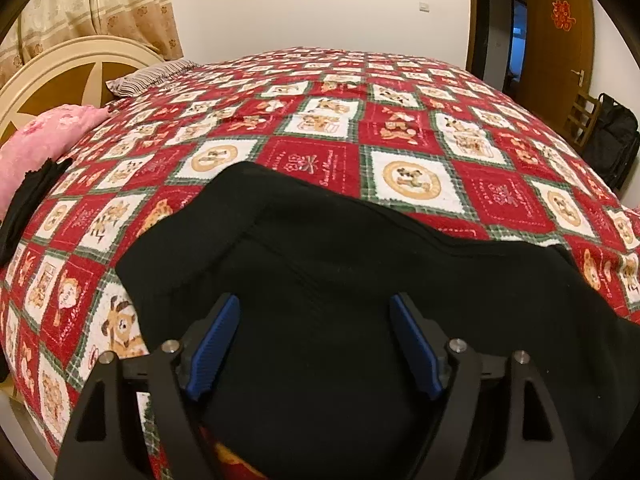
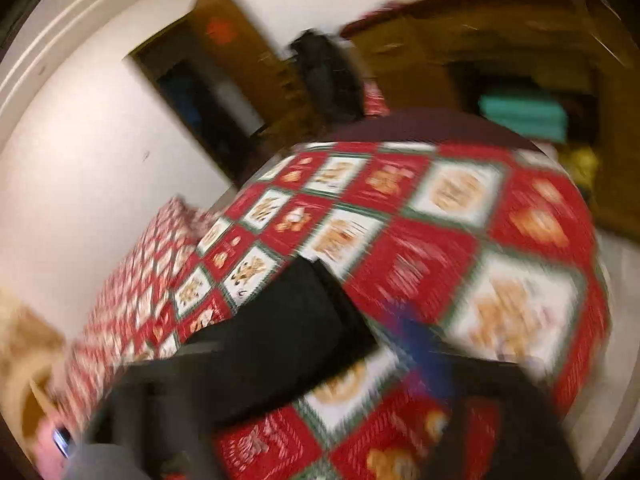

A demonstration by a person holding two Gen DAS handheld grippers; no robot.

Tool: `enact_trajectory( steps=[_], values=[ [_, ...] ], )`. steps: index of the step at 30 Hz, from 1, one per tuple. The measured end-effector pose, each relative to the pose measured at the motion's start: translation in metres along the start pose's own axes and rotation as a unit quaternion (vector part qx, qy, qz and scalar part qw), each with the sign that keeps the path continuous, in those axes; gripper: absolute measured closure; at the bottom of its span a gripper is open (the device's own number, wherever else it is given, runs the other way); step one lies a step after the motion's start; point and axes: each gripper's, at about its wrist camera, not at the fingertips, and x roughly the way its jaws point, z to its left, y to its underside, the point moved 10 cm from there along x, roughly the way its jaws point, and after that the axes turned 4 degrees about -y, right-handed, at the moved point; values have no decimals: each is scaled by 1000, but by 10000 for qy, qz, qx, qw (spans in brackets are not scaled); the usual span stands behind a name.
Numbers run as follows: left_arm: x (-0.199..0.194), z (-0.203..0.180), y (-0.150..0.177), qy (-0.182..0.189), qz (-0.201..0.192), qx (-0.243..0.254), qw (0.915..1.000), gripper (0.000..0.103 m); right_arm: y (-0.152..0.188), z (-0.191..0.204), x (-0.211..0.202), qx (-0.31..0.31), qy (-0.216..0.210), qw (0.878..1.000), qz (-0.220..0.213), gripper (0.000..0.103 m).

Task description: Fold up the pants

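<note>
Black pants (image 1: 340, 280) lie spread on a bed under a red patchwork quilt (image 1: 320, 120). In the left wrist view my left gripper (image 1: 314, 302) hovers over the wide upper part of the pants. Its blue pads (image 1: 216, 344) stand far apart, with only flat cloth beneath them. The right wrist view is heavily blurred. It shows a narrow end of the pants (image 2: 280, 340) lying on the quilt (image 2: 440, 240). My right gripper (image 2: 304, 348) is open, and one blue finger (image 2: 424, 348) shows over bare quilt, apart from the cloth.
A cream headboard (image 1: 60, 76), a pink pillow (image 1: 44, 140) and a striped pillow (image 1: 148, 76) lie at the left. A dark cloth (image 1: 28, 200) hangs over the bed's left edge. A wooden door (image 1: 560, 40) and a black bag (image 1: 616, 136) stand at the right.
</note>
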Motion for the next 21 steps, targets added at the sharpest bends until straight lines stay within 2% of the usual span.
enact_trajectory(
  steps=[2,5,7,11,13,15,16,17,19,21],
  values=[
    [0,0,0,4,19,-10,10000,22,-8,5,20,-252,111,9994,204,10],
    [0,1,1,-11,46,-24,10000,22,-9,14,53,-553,9,9964,640,14],
    [0,1,0,-52,49,-34,10000,21,3,13,74,-797,169,9919,979,21],
    [0,1,0,-87,61,-45,9999,20,29,5,95,-1189,502,9810,1446,24],
    [0,1,0,-95,60,-51,9999,20,37,16,97,-1729,756,9708,1482,34],
    [0,2,0,-98,53,-47,9999,20,46,28,99,-2122,971,9590,1607,49],
    [0,2,0,-99,51,-50,9999,20,49,35,98,-2055,818,9608,1670,71],
    [-1,2,0,-99,53,-52,9999,20,50,37,96,-1977,736,9620,1733,83],
    [-1,2,0,-101,53,-46,9999,20,49,43,88,-1998,665,9624,1717,86],
    [0,2,0,-93,57,-38,9999,20,42,47,78,-2000,605,9668,1468,89]
  ],
)
